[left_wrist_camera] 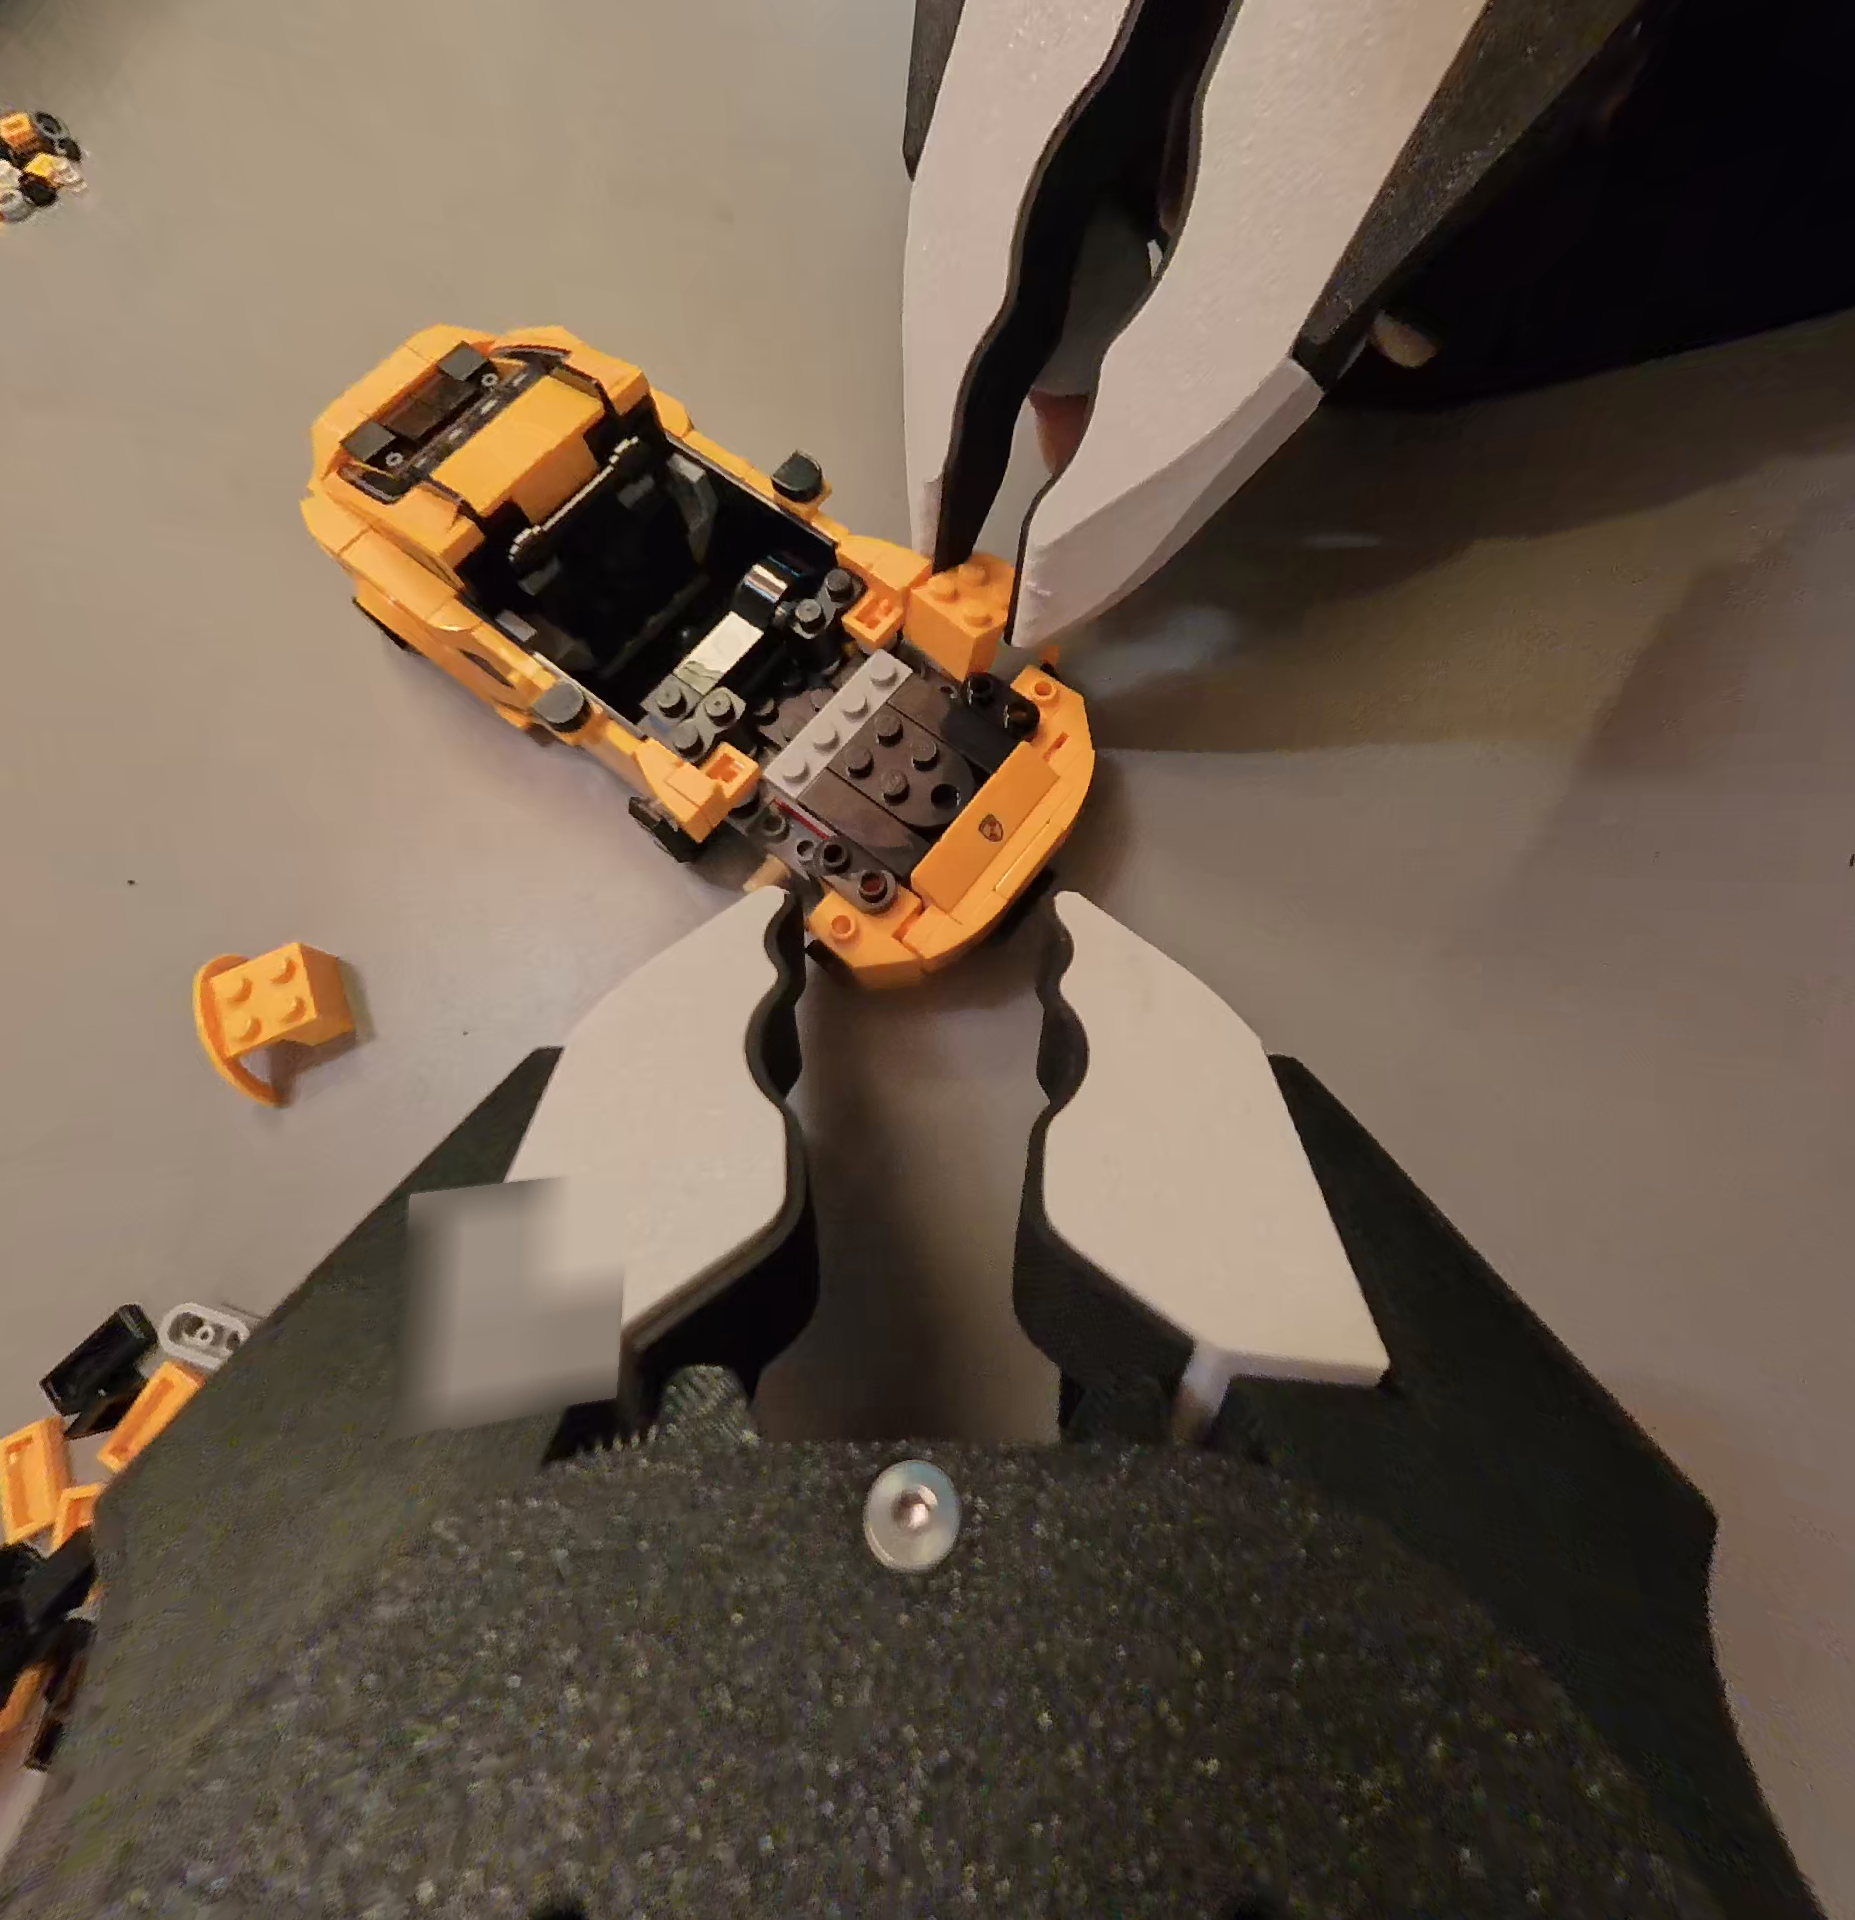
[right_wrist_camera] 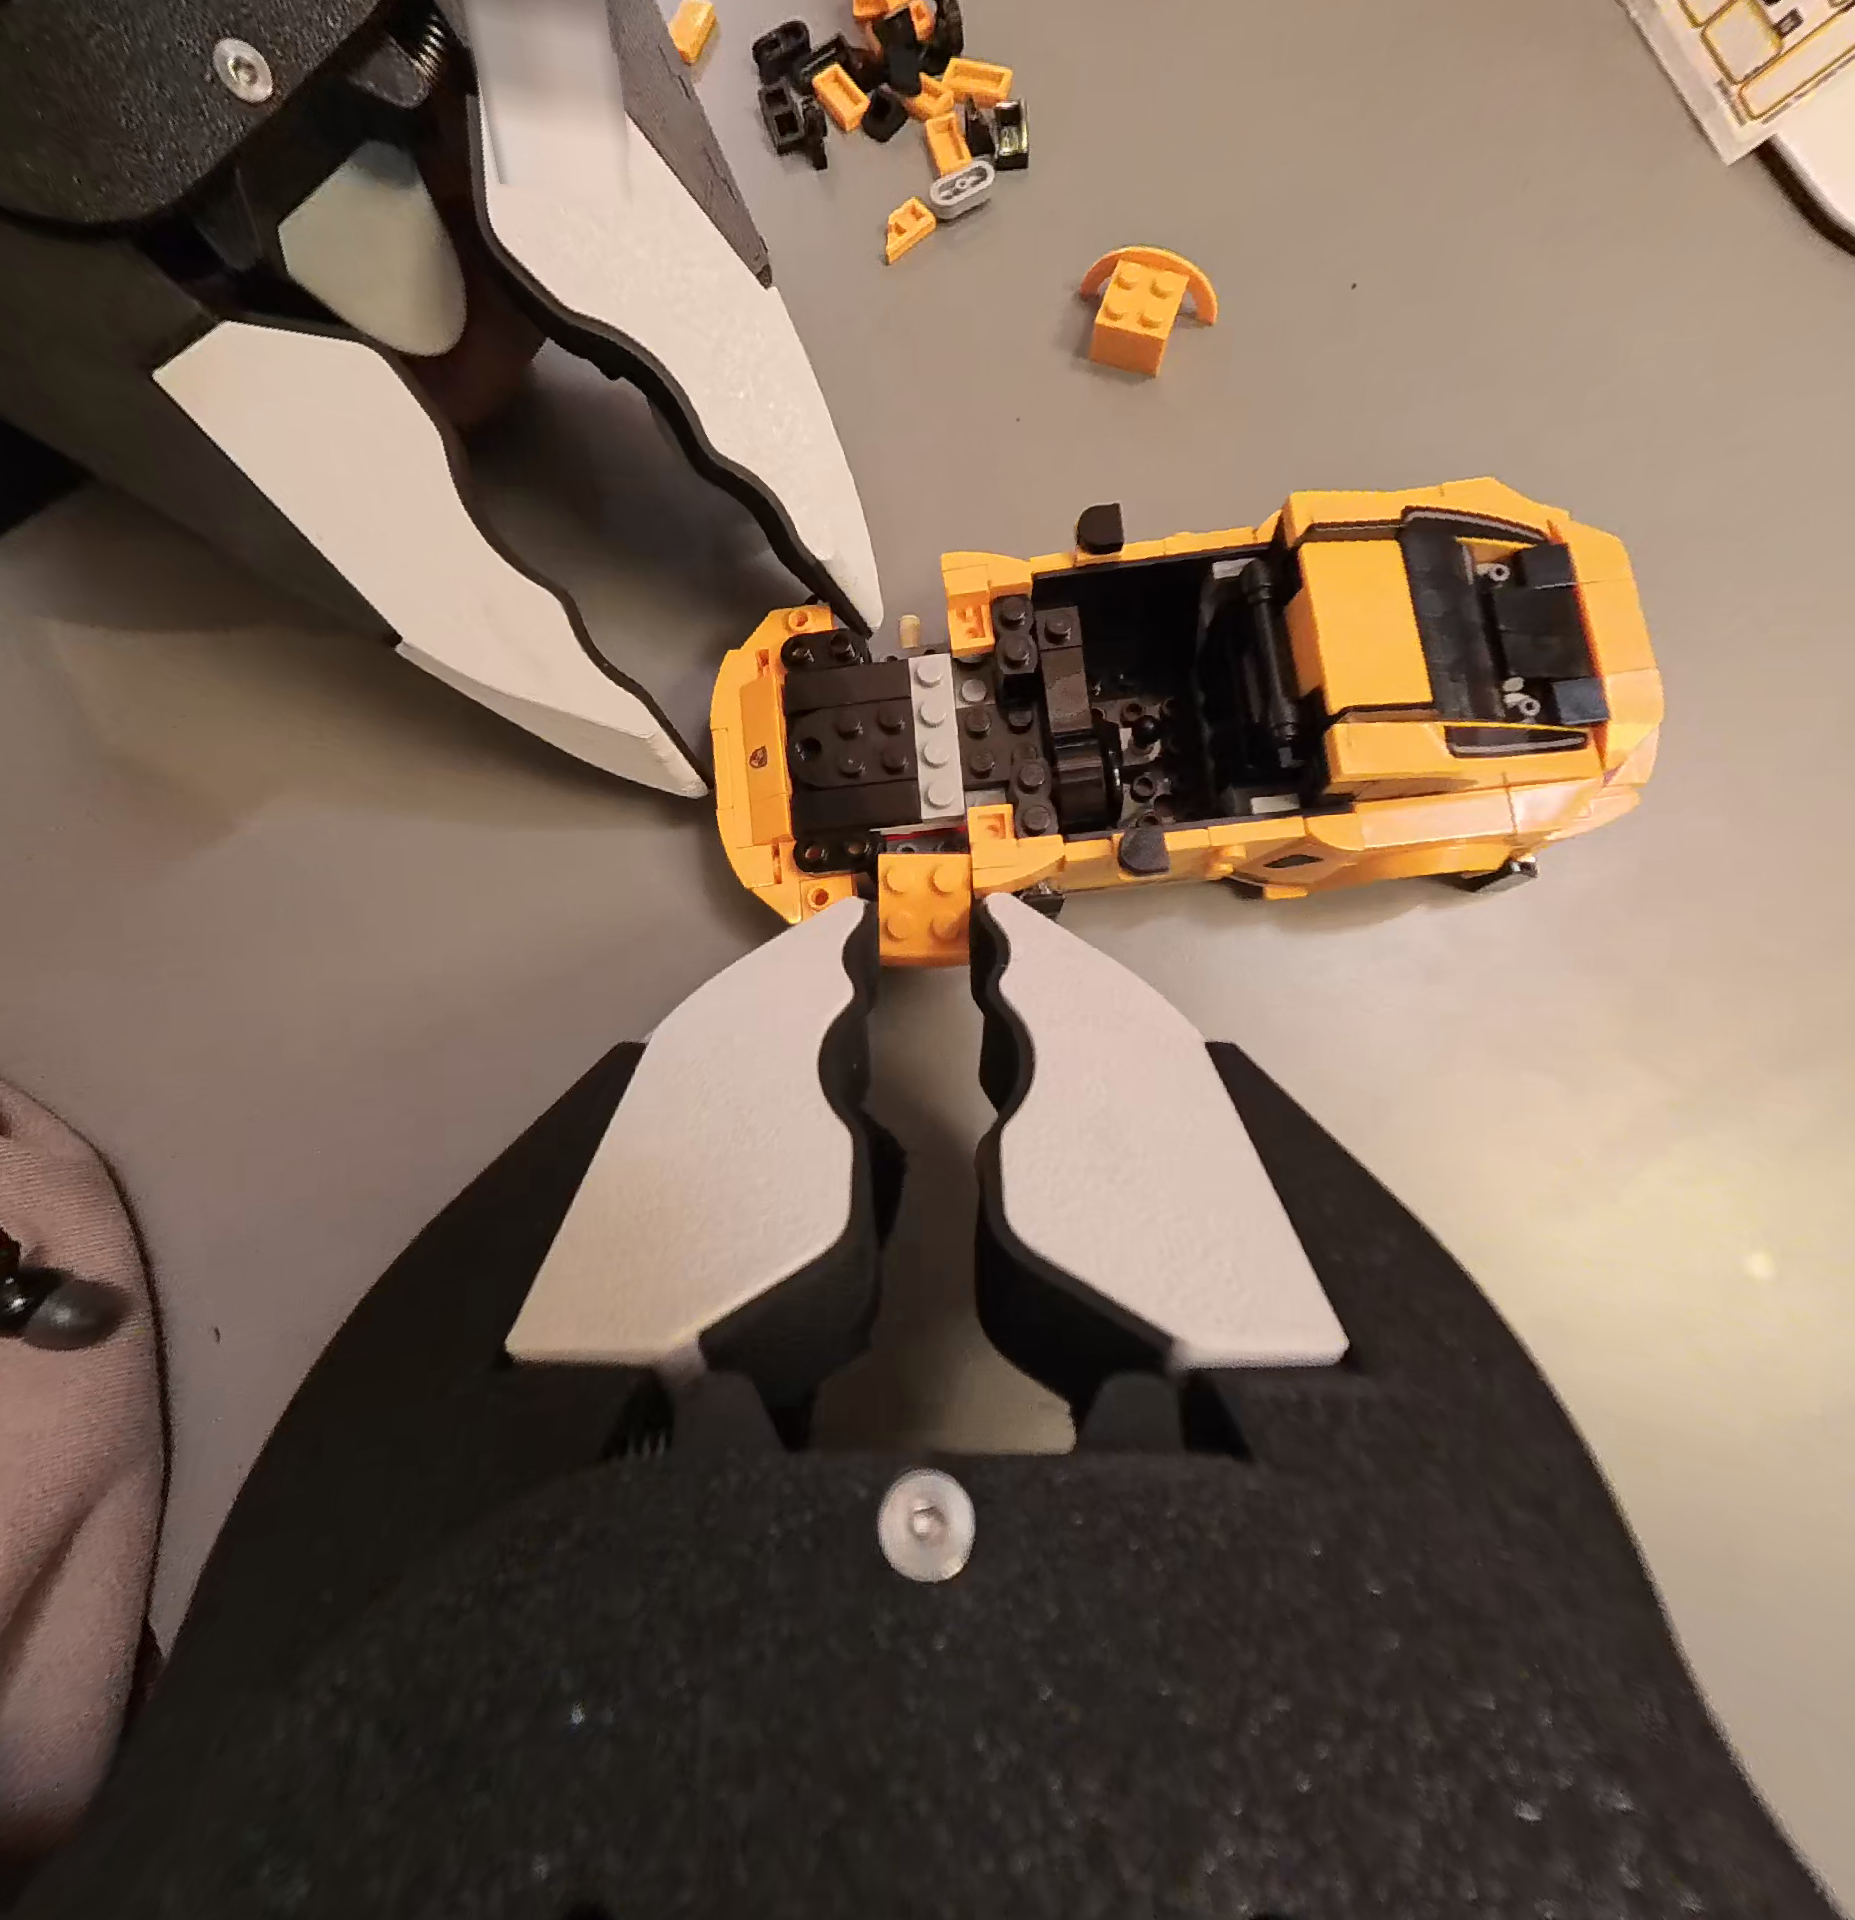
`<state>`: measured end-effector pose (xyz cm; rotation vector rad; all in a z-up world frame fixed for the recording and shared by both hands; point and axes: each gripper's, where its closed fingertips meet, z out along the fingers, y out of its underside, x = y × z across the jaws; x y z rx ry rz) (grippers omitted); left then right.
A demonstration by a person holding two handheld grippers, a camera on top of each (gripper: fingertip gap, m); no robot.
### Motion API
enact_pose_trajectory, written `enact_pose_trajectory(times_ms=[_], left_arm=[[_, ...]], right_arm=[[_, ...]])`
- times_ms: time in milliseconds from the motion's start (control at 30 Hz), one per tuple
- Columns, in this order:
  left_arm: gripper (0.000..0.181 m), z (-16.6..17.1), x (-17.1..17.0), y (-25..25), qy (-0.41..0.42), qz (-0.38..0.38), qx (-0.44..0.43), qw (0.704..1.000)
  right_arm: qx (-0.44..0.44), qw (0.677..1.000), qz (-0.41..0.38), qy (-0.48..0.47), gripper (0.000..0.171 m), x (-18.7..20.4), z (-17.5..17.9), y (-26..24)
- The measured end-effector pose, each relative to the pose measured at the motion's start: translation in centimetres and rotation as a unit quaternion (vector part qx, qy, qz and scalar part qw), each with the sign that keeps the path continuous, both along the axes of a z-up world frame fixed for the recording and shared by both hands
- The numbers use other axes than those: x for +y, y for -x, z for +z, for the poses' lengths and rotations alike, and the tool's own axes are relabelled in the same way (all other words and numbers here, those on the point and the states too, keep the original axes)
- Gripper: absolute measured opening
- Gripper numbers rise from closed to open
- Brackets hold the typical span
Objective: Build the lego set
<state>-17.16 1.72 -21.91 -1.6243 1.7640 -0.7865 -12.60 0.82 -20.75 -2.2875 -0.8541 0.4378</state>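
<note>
An orange and black lego car [left_wrist_camera: 549,488] lies on the grey table, its cabin and front open at the top. My left gripper [left_wrist_camera: 923,914] is shut on the car's nose, one fingertip on the side and one on the front bumper. My right gripper [right_wrist_camera: 923,914] is shut on an orange 2x2 wheel-arch brick [right_wrist_camera: 921,904] and holds it against the car's [right_wrist_camera: 1359,665] front side, just behind the bumper. In the left wheel view the right gripper [left_wrist_camera: 990,582] comes in from the top with the same brick [left_wrist_camera: 959,613]. The left gripper [right_wrist_camera: 783,696] shows at upper left in the right wrist view.
A second orange wheel-arch brick [left_wrist_camera: 268,1013] lies loose on the table; it also shows in the right wrist view [right_wrist_camera: 1146,307]. Piles of small orange and black pieces [right_wrist_camera: 902,94] [left_wrist_camera: 71,1455] [left_wrist_camera: 29,166] lie farther off. A printed sheet [right_wrist_camera: 1733,62] and pink cloth [right_wrist_camera: 40,1403] sit at the edges. Across from one pair of fingers to the other is roughly 6 cm.
</note>
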Motion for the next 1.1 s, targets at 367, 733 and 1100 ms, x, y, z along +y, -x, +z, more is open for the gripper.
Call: enact_pose_trajectory(times_ms=[367, 733, 1100], left_arm=[[0.043, 0.0, -0.1, 0.0, -0.001, -0.002, 0.001, 1.0], [0.043, -0.1, -0.1, 0.1, -0.001, -0.003, 0.003, 1.0], [0.043, -0.2, -0.4, 0.0, -0.005, -0.01, 0.004, 1.0]], right_arm=[[-0.009, 1.0, -0.004, 0.008, 0.017, 0.1, -0.4, 0.0], [-0.023, 0.999, -0.013, 0.036, 0.022, -1.1, -0.5, -1.8], [-0.09, 0.992, 0.089, 0.004, 0.014, -0.5, -1.8, -2.1]])
